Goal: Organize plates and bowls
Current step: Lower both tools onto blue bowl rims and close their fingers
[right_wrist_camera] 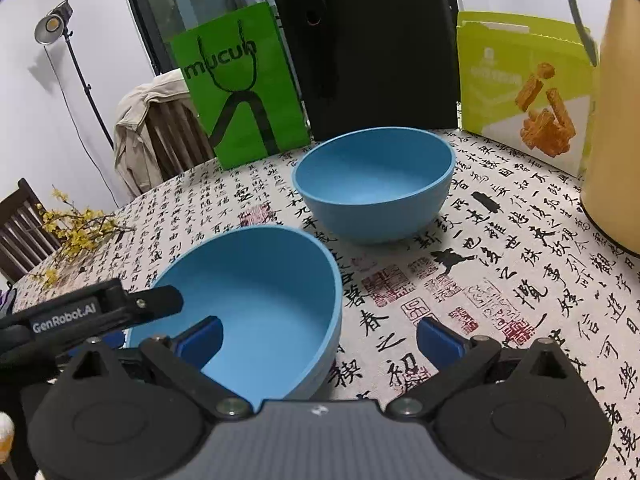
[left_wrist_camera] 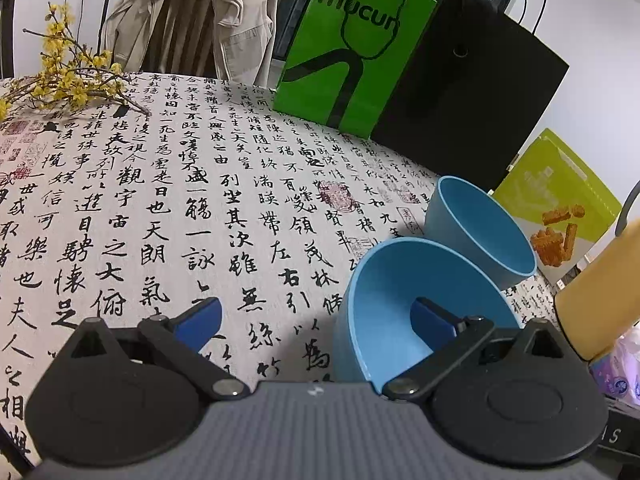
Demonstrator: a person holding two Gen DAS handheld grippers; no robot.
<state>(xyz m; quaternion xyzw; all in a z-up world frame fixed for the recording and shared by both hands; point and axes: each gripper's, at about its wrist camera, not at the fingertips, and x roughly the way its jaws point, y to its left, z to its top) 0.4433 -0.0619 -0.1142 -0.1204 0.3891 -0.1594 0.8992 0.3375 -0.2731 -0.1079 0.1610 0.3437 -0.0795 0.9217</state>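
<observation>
Now both grippers' fingers (left_wrist_camera: 434, 320) (right_wrist_camera: 202, 338) gape wide, one of each inside the near bowl (right_wrist_camera: 256, 304), gripping nothing.

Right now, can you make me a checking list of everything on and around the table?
Surface: round table with a calligraphy-print cloth.
Job's things: two blue plastic bowls; near blue bowl, far blue bowl upright. No plates seen.
Clutter: green paper bag, black paper bag, lime snack box, yellow kettle, yellow flower twigs.
Grippers: left hand-held gripper open, one finger inside the near bowl; right hand-held gripper open, holding nothing.
Cables: nothing seen.
Surroundings: wooden chair with a beige jacket, studio lamp on a stand.
</observation>
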